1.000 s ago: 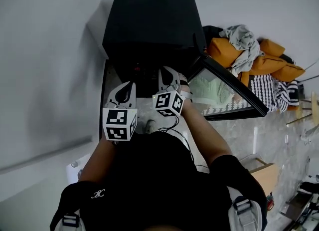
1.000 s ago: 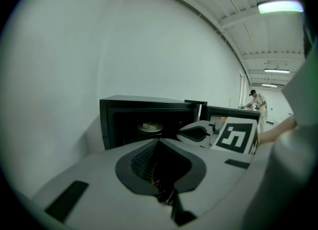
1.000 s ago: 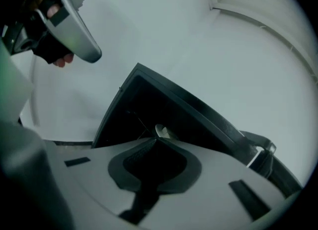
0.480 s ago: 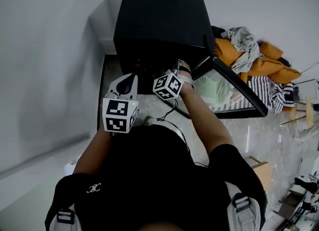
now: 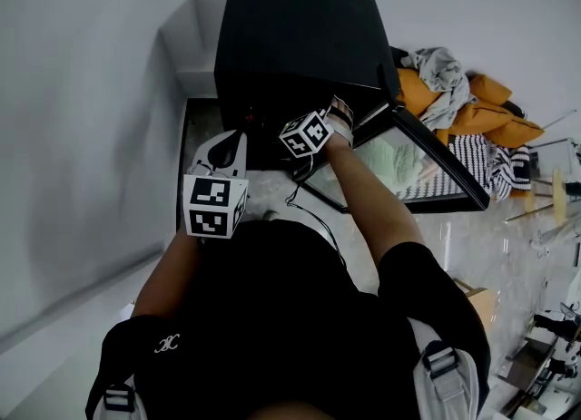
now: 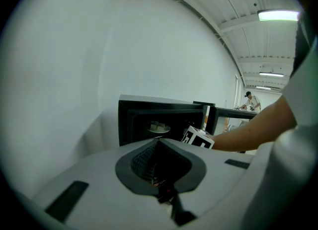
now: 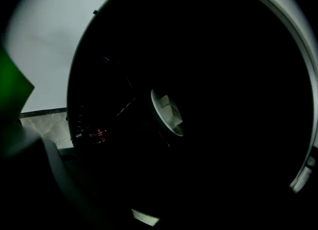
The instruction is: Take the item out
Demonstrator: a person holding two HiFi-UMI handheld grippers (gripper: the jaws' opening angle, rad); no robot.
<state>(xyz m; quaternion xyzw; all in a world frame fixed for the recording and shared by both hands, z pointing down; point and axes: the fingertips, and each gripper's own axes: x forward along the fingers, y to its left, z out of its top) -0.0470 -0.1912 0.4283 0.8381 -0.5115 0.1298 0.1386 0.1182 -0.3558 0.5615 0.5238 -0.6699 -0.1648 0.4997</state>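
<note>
White right tool (image 5: 332, 117), jaws just opening wide, grips nothing.

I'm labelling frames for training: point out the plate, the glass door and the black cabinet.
plate (image 7: 177, 130), right gripper view, its lower rim.
glass door (image 5: 399, 169), head view, the pane.
black cabinet (image 5: 295, 28), head view, its top.

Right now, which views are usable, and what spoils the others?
Right gripper view: nearly black inside the cabinet; only the plate with pale pieces catches light. Left gripper view: evenly bright, strong fisheye bending, ceiling lamp glaring at top right. Head view: soft even light, sharp, edges curved.
</note>
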